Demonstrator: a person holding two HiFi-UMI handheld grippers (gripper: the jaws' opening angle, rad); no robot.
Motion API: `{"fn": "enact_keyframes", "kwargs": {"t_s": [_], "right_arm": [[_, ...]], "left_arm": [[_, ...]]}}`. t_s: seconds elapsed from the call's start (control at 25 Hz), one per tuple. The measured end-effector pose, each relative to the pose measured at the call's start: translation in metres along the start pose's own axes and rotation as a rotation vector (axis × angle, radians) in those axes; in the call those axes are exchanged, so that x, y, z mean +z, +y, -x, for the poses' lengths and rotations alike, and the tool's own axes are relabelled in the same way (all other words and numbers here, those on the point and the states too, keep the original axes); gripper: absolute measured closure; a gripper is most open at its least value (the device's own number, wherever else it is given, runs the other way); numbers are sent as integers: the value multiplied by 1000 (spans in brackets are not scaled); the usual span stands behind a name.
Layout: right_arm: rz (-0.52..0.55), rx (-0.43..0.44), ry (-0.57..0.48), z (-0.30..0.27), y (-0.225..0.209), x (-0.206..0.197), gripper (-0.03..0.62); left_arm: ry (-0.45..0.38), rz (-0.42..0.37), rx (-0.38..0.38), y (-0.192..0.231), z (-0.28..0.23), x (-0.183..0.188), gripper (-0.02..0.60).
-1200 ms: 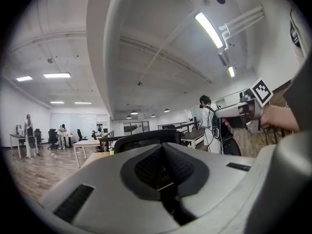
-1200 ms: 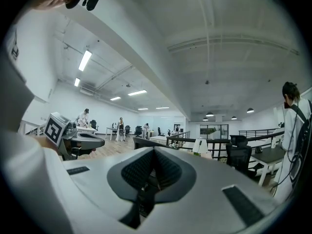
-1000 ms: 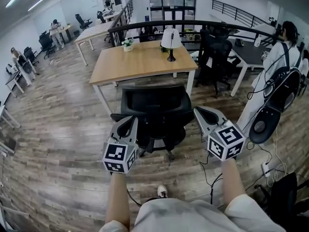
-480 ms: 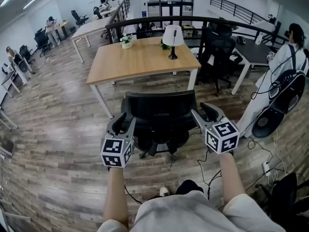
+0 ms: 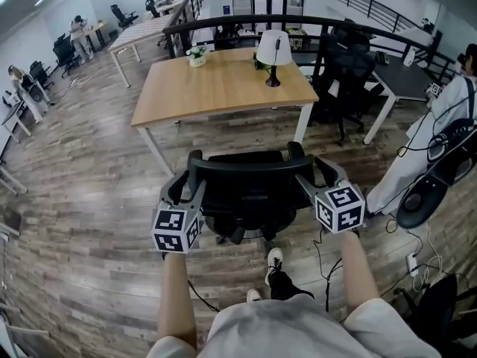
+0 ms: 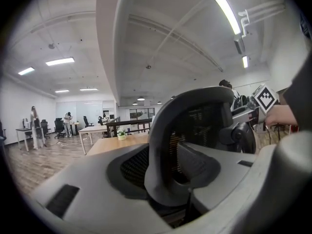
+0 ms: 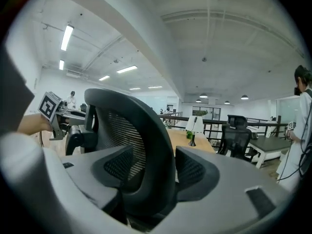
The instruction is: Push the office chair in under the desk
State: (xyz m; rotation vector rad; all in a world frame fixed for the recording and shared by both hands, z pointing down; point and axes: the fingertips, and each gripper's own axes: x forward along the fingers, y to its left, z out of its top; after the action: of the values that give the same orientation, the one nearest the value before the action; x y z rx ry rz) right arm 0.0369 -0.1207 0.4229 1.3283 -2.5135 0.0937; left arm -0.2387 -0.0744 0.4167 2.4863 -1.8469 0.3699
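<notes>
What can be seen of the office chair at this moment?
Black office chair: mesh backrest in a curved frame, armrests, spoked base on the wood floor. It stands upright facing the wooden desk, not yet under it. The left hand-held gripper and right hand-held gripper straddle the backrest's rim, jaws opening.

My left arm (image 5: 177,297) and right arm (image 5: 354,267) reach out toward 12 o'clock. My left gripper (image 5: 186,187) and right gripper (image 5: 313,176) are side by side. Both have their jaws opening, with the chair back (image 5: 246,164) between them.
</notes>
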Motion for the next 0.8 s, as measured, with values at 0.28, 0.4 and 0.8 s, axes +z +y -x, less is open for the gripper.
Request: {"fn": "enact_keyframes", "kwargs": {"t_s": [0.28, 0.4, 0.8], "right_arm": [[-46, 48, -16, -30, -6, -1, 299], [-83, 67, -24, -39, -8, -1, 304], [-86, 108, -35, -75, -23, 7, 309]], "left_arm": [[27, 19, 0, 16, -34, -12, 334], [17, 30, -7, 21, -42, -12, 331], [0, 53, 25, 40, -76, -9, 336]]}}
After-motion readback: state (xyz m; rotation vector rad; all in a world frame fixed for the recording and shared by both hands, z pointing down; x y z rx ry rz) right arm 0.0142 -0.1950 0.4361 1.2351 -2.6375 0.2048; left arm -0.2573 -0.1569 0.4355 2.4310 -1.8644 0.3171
